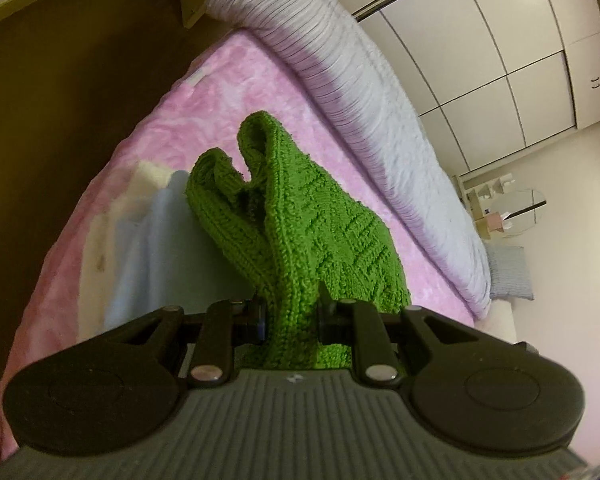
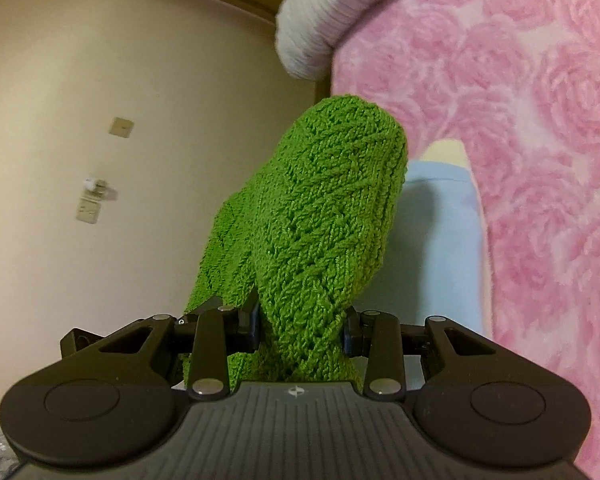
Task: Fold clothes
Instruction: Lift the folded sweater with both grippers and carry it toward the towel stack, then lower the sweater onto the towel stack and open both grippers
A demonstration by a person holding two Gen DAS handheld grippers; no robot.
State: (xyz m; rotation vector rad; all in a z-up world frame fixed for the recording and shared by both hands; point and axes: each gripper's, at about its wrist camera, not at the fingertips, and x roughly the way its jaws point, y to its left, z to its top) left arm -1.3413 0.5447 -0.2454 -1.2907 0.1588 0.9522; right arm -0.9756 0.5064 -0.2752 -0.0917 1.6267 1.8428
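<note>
Both wrist views: grippers (image 1: 292,320) (image 2: 300,330) pinching green knit (image 1: 300,220).

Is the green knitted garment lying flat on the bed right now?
No, the green knit is bunched and lifted, pinched in the left gripper above the pink blanket.

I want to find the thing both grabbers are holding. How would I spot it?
Look at the bed with the pink rose blanket. Over it, beside a pale blue cloth, hangs the green knit, pinched in the jaws of the left gripper and right gripper. It is the only bright green, chunky woolly thing there.
</note>
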